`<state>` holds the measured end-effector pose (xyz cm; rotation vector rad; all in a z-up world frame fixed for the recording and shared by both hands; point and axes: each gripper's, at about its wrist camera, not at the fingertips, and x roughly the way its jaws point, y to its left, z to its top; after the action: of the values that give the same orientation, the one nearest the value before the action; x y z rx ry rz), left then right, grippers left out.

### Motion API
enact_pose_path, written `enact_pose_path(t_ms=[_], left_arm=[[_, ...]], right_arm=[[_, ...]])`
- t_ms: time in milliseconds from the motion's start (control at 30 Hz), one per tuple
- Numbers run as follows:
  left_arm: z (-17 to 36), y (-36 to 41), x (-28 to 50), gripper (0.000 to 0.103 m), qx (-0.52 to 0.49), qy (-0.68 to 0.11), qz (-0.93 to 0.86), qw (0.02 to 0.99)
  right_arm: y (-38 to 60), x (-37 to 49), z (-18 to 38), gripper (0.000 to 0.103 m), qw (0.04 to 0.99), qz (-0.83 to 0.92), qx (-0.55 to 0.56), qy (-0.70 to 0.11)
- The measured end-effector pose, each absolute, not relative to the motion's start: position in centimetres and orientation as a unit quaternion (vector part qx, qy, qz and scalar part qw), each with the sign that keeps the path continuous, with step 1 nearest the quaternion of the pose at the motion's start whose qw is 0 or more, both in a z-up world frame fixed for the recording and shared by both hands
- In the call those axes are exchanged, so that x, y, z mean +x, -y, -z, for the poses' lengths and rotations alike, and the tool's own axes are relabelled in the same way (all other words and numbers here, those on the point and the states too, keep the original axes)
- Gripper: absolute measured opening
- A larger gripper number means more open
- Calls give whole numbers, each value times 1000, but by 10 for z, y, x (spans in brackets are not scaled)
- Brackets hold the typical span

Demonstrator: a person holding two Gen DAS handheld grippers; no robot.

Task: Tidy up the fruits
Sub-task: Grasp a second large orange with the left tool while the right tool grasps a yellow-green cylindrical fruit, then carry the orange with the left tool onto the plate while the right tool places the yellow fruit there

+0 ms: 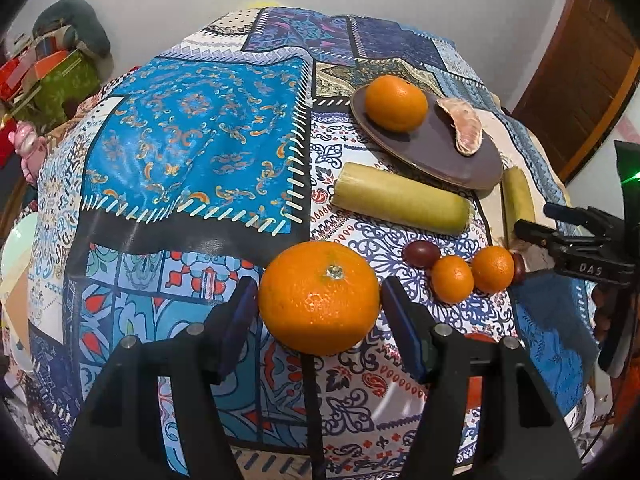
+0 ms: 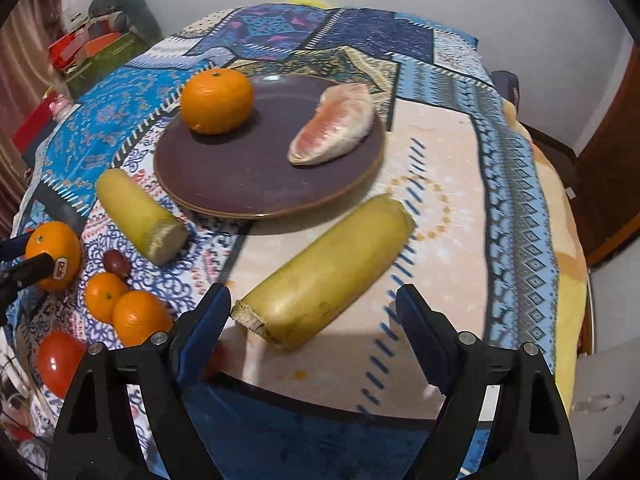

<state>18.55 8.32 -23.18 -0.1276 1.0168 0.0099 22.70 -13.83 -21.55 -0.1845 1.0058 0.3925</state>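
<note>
My left gripper (image 1: 319, 312) is spread w/ a big orange (image 1: 319, 297) sitting between the pads. Left pad looks right at the skin, right pad just beside it; can't tell if either actually presses. The orange rests on the patchwork tablecloth (image 1: 192, 140).

My right gripper (image 2: 313, 312) is spread wide too, nothing in it. A yellow-green cane piece (image 2: 326, 270) lies on the cloth btwn and just beyond the fingers, cut fibrous end toward the left finger, tilted up to the right.

Further back, the brown plate (image 2: 256, 176) carries a second orange (image 2: 217, 101) on its left part and a pomelo segment (image 2: 333, 122) on its right; the two are apart. Another cane piece (image 2: 140, 216) lies just beside the plate's near-left rim.

Near-left of that: a dark red grape (image 2: 116, 264), then two small oranges (image 2: 126, 310) touching each other, and a tomato (image 2: 60, 362) closer in. Far edge of the table shows clutter (image 1: 52, 72) vs. a white wall.
</note>
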Motion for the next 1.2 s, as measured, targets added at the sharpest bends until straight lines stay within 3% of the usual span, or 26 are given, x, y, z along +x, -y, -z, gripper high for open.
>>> enact_pose_path(t_ms=[267, 400, 700, 967, 1200], left_arm=[[234, -82, 186, 64, -59, -488, -5, 871], [235, -82, 188, 64, -62, -488, -7, 870], [238, -77, 192, 66, -47, -492, -13, 869], [248, -79, 198, 67, -50, -503, -10, 863], [245, -79, 198, 66, -48, -500, -11, 865]], right_arm=[[175, 226, 222, 81, 859, -158, -61, -484], [183, 227, 219, 68, 857, -164, -48, -487], [162, 256, 223, 67, 859, -167, -50, -482], [160, 273, 232, 40, 859, -164, -30, -484], [174, 262, 228, 37, 857, -181, -14, -482]])
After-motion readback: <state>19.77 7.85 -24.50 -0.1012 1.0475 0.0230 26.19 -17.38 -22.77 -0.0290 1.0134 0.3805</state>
